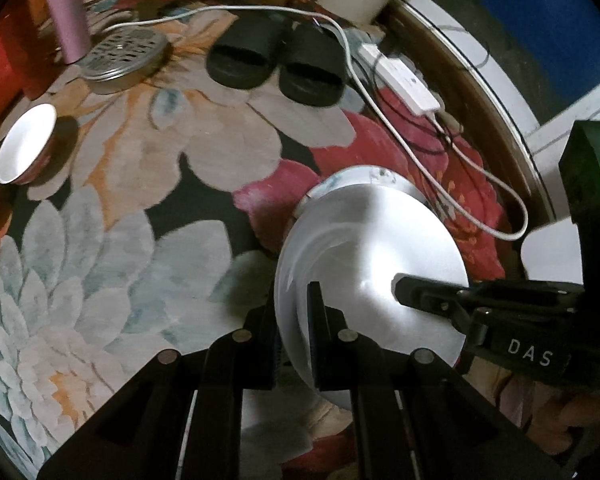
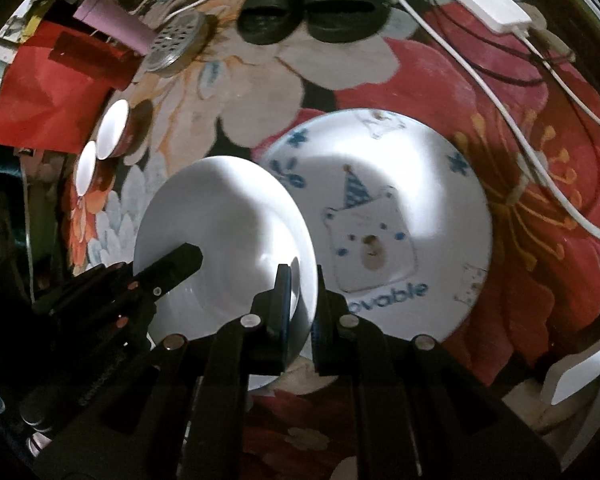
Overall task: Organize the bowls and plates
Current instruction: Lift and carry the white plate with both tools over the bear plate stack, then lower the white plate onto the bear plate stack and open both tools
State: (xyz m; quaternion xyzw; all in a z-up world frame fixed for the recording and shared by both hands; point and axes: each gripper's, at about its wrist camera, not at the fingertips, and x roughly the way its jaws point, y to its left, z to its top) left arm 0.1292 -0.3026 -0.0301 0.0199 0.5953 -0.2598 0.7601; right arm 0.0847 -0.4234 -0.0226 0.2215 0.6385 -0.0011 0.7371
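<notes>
Both grippers clamp one plain white plate [image 2: 228, 224]: the left gripper [image 1: 294, 320] pinches its left rim, the right gripper [image 2: 302, 300] its right rim, just above the bear-print plate [image 2: 400, 216] ahead on the floral rug [image 1: 120, 200].

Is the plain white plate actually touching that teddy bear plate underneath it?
Cannot tell. In the right wrist view the white plate overlaps the bear plate, hiding any contact or gap.

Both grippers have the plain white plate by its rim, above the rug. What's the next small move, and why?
Probably carry the plain white plate a little further over the bear plate, level it and lower it there. The left gripper and right gripper each clamp opposite rims, the plate hangs tilted, and it only partly overlaps the bear plate lying flat on the rug.
</notes>
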